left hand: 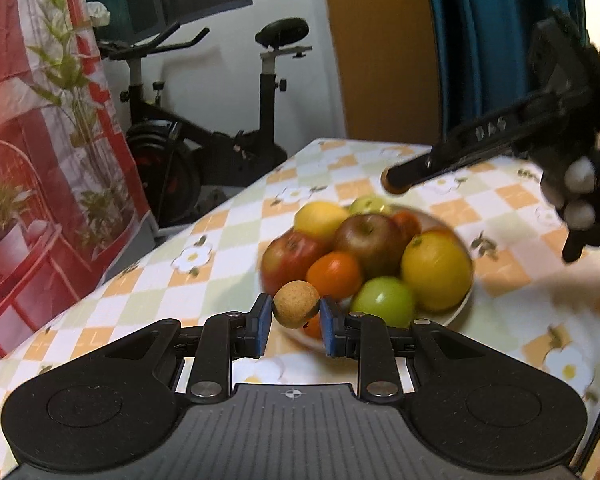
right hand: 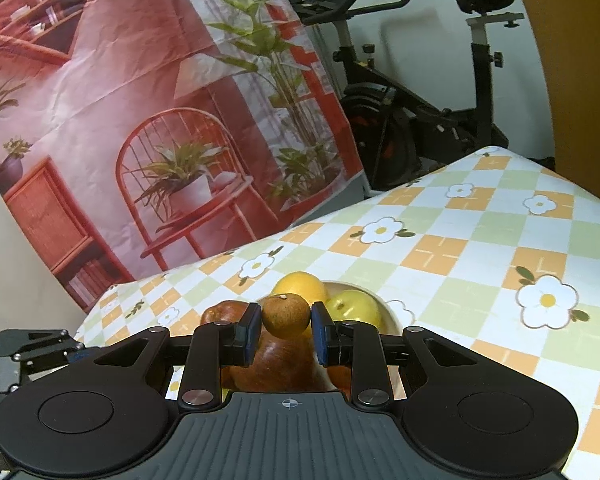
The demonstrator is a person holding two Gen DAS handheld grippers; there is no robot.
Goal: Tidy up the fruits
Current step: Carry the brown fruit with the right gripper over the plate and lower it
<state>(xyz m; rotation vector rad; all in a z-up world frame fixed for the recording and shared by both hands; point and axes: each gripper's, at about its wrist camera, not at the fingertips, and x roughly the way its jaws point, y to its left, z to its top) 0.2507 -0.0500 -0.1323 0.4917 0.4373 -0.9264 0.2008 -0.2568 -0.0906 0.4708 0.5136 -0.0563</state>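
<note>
My left gripper (left hand: 295, 322) is shut on a small tan round fruit (left hand: 295, 303), held just above the near edge of a white plate (left hand: 458, 307). The plate is piled with red apples (left hand: 370, 236), an orange (left hand: 334, 274), a green apple (left hand: 384, 300) and yellow citrus (left hand: 436, 270). My right gripper (right hand: 286, 334) is shut on a small brownish-green round fruit (right hand: 286, 314) over the same plate (right hand: 389, 309), above a red apple (right hand: 276, 364). In the left wrist view the right gripper (left hand: 398, 180) hangs beyond the plate, held by a gloved hand (left hand: 576, 196).
The plate sits on a table with a checked, flower-print cloth (right hand: 480, 248). A printed backdrop (right hand: 160, 120) hangs along the table's far left side. An exercise bike (left hand: 228, 136) stands past the table's end. The left gripper's linkage (right hand: 40, 346) shows at the right wrist view's left edge.
</note>
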